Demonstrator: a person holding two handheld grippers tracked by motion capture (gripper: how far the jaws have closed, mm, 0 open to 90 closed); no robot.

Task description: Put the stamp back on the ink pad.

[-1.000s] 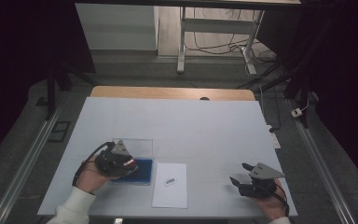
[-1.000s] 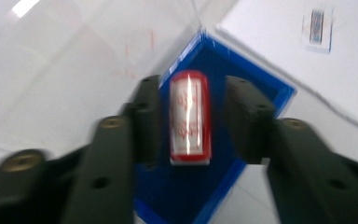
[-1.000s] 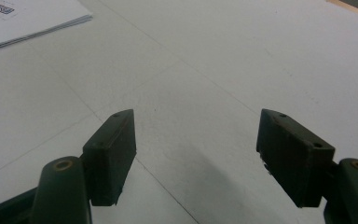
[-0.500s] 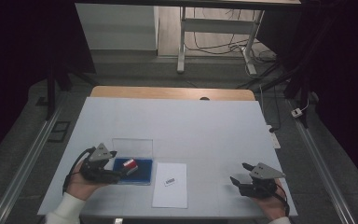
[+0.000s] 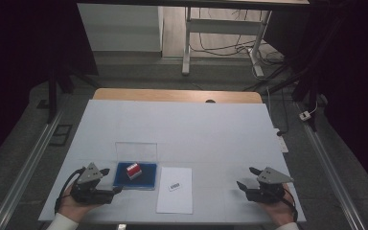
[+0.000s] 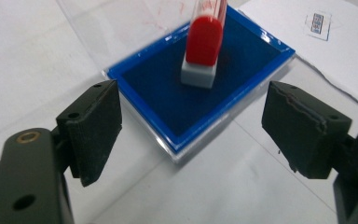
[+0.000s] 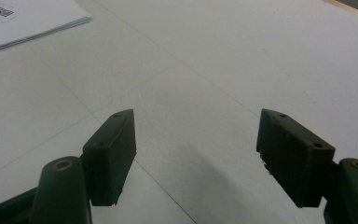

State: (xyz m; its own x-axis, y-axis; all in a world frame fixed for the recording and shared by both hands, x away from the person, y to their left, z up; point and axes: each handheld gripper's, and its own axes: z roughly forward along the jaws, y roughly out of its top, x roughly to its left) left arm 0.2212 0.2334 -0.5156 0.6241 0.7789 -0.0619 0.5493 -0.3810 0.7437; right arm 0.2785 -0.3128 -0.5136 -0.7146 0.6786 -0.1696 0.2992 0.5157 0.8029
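Two grippers rest low at the near edge of the table (image 5: 182, 124), well apart: the left gripper (image 5: 111, 181) sits just beside the blue ink pad (image 6: 177, 100), its jaws having just been opening and now wide with nothing between them. The red stamp (image 5: 133, 169) stands upright on the pad (its clear lid tilted up behind). The right gripper (image 5: 247, 178) gapes empty over bare table, right of the paper sheet (image 5: 175, 197).
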